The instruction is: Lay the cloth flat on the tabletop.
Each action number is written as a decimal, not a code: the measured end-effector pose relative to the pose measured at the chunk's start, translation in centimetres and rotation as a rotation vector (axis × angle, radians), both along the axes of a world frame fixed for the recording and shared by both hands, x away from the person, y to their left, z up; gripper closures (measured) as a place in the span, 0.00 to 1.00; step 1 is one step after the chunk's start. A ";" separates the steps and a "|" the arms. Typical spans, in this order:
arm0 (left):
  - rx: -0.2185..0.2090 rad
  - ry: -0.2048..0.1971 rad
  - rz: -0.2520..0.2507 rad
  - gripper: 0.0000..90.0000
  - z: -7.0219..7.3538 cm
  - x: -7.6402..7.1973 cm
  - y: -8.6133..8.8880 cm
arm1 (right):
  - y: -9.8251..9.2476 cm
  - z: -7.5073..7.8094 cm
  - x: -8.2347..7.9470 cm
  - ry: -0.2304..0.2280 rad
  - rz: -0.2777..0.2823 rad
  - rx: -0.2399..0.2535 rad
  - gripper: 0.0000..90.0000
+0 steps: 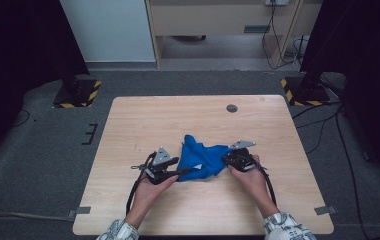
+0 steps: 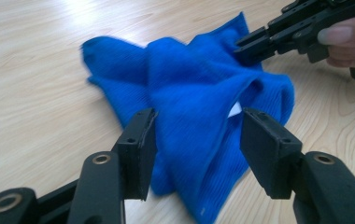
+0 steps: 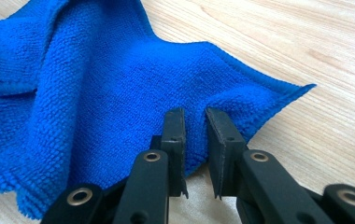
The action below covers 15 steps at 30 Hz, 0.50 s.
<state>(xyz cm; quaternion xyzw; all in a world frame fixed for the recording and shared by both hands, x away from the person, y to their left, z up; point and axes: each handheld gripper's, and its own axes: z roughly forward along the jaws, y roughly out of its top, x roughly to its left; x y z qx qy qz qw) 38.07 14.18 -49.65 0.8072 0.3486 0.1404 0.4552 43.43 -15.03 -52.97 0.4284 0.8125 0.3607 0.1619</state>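
Note:
A crumpled blue cloth [image 1: 200, 159] lies on the wooden table [image 1: 178, 115], near its front middle. My left gripper [image 1: 180, 172] reaches in from the cloth's left. In the left gripper view its jaws [image 2: 198, 116] stand apart on either side of a raised fold of the cloth [image 2: 189, 93], open, with a white tag peeking out. My right gripper [image 1: 226, 160] is at the cloth's right edge. In the right gripper view its narrow jaws [image 3: 194, 114] pinch a ridge of the cloth [image 3: 96, 84] near a corner. The left gripper view also shows the right gripper [image 2: 245, 46] biting the far edge.
A dark round cap [image 1: 232, 108] sits in the tabletop near the far edge. Black stands with yellow-black striped bases [image 1: 78, 92] [image 1: 303, 92] flank the table's far corners. Cables run over the grey floor at the right. Bare wood surrounds the cloth.

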 end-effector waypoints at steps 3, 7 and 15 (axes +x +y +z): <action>0.009 -0.021 -0.029 0.53 -0.1 0.2 -1.3 | 0.0 0.0 -0.2 0.002 0.005 0.000 0.87; 0.056 -0.042 -0.066 0.56 -0.4 0.6 -2.9 | 0.1 0.0 -0.5 -0.001 0.010 0.000 0.87; 0.140 -0.033 -0.055 0.78 -1.7 1.8 -4.1 | 0.0 0.1 -1.0 0.009 0.017 0.001 0.88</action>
